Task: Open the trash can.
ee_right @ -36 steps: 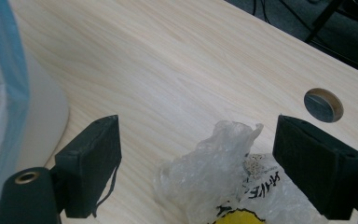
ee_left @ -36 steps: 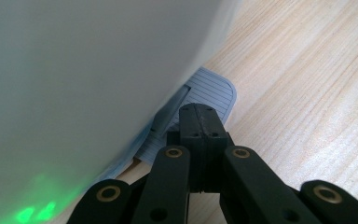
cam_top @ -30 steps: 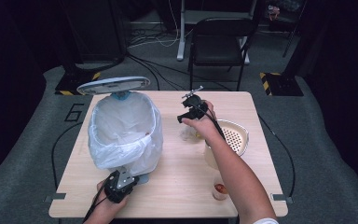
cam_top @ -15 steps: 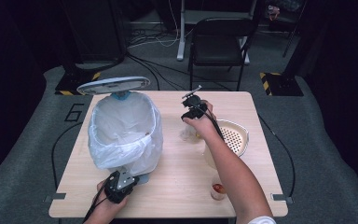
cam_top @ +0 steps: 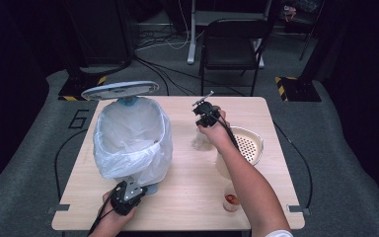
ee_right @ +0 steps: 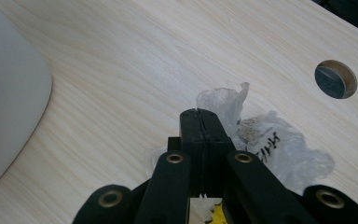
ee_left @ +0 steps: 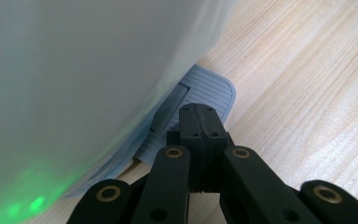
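Bench (cam_top: 187, 197): lined pedal bin (cam_top: 131, 140) at 9 o'clock, lid up. Left tool (cam_top: 127, 195) at 7 o'clock, jaws shut, empty, tip pressing the pedal (ee_left: 200, 91). Right tool (cam_top: 206, 112) near 12, jaws closed on the crumpled plastic wrapper (ee_right: 265, 144). Looks like the carry step; next: swing wrapper toward 9 over the bin opening, release, keeping the pedal down.

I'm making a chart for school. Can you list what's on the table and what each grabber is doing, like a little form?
Table: light wood
Bin: lid up, white bag liner, on the left
Left gripper: jaws together, pressing the bin's pedal
Right gripper: jaws closed on crumpled clear plastic wrapper
Strainer bowl: on the right
Small cup: near edge, something red inside
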Available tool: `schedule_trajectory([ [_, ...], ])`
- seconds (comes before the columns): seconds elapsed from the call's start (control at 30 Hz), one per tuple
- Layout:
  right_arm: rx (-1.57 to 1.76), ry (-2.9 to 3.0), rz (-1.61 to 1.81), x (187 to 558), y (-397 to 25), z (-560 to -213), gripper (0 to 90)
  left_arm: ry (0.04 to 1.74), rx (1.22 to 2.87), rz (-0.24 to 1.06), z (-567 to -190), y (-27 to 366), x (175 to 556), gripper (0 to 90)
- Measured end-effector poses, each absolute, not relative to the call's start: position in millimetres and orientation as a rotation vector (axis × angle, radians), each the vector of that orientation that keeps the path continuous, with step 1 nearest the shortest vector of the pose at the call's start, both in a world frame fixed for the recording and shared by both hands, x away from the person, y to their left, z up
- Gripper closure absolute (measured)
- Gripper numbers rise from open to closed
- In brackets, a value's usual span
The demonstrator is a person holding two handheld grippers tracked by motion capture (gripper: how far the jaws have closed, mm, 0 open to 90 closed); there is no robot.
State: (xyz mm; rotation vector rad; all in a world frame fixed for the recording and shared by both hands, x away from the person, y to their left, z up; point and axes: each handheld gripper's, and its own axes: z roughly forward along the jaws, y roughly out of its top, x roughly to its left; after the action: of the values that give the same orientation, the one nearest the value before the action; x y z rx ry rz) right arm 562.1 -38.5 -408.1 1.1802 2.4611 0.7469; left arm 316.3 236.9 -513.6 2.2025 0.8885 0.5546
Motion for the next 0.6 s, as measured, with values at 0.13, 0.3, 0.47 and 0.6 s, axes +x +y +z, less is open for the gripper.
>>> schedule_trajectory([
  [0.13, 1.197, 2.46, 0.787, 559, -44, -405, 90.0, 0.884, 2.213, 0.55, -513, 237, 316, 90.0],
  [0.3, 1.165, 2.448, 0.874, 549, -51, -394, 90.0, 0.877, 2.225, 0.564, -513, 238, 316, 90.0],
  [0.47, 1.119, 2.445, 0.958, 537, -55, -376, 90.0, 0.891, 2.208, 0.555, -513, 237, 316, 90.0],
  [0.6, 1.079, 2.435, 0.995, 529, -57, -364, 90.0, 0.893, 2.212, 0.554, -513, 237, 317, 90.0],
])
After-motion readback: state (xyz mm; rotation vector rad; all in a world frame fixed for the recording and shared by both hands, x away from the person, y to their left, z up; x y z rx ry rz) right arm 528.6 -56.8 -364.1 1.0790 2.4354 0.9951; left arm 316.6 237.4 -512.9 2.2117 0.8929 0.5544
